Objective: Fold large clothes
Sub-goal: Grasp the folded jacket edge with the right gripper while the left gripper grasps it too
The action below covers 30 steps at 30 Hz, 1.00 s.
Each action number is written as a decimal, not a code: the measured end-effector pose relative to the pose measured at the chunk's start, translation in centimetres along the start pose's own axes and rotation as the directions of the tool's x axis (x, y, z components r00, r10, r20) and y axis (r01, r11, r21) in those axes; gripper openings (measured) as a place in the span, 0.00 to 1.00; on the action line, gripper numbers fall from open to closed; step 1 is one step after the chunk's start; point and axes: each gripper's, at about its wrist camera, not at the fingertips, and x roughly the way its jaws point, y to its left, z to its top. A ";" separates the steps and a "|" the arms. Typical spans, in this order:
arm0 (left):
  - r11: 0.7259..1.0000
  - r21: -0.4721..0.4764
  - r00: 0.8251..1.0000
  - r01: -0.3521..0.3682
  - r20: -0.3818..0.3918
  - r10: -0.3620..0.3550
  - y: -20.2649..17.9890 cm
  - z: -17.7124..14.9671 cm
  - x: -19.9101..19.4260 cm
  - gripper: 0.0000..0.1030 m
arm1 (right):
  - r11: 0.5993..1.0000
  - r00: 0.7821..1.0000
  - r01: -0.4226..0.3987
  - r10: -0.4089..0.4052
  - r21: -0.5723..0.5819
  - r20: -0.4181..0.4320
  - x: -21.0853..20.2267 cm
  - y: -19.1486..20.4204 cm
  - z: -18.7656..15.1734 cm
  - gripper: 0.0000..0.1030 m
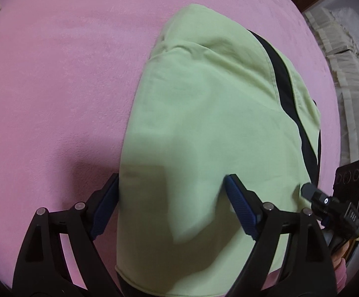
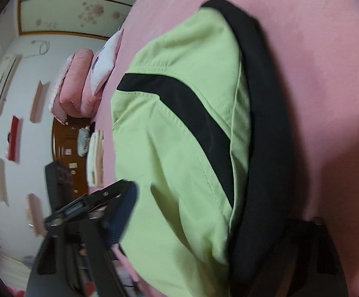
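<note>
- On the pink bedspread, nearest the onlooker, the left gripper hangs with its blue-padded fingers spread wide, one off the garment's left edge, the other over the fabric, gripping nothing.
- Just to its right, the right gripper points its dark tip at the garment's right border; whether it has hold of cloth cannot be told from that side.
- From the right wrist view the right gripper is largely buried: one blue pad shows on the left, the other finger is hidden behind the fabric, so its grip cannot be judged.
- The light green garment with a black stripe and black border lies across the middle of the bedspread, running away from both grippers.
- Farther back, folded pink bedding and a white pillow sit at the bed's edge.
- Beyond them, a dark wooden cabinet stands against the white wall.
</note>
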 end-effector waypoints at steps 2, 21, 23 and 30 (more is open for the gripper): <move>1.000 -0.010 1.000 0.003 0.007 -0.003 0.2 -0.1 -0.4 0.61 | 0.998 1.000 0.025 -0.025 -0.051 0.003 -0.4 0.6 -0.4 0.59; 0.996 0.049 0.997 -0.075 -0.017 0.076 -4.5 -7.3 -12.0 0.20 | 0.986 0.997 0.065 -0.059 -0.153 0.043 -9.3 11.6 -10.6 0.15; 0.994 0.062 0.996 -0.090 -0.022 0.091 -4.7 -8.6 -13.9 0.20 | 0.982 0.998 0.062 -0.057 -0.179 0.031 -9.8 13.2 -11.6 0.15; 0.995 0.010 0.994 -0.104 -0.017 0.104 -2.2 -10.3 -20.6 0.19 | 0.930 0.997 0.069 -0.075 -0.360 -0.001 -9.5 22.1 -16.6 0.13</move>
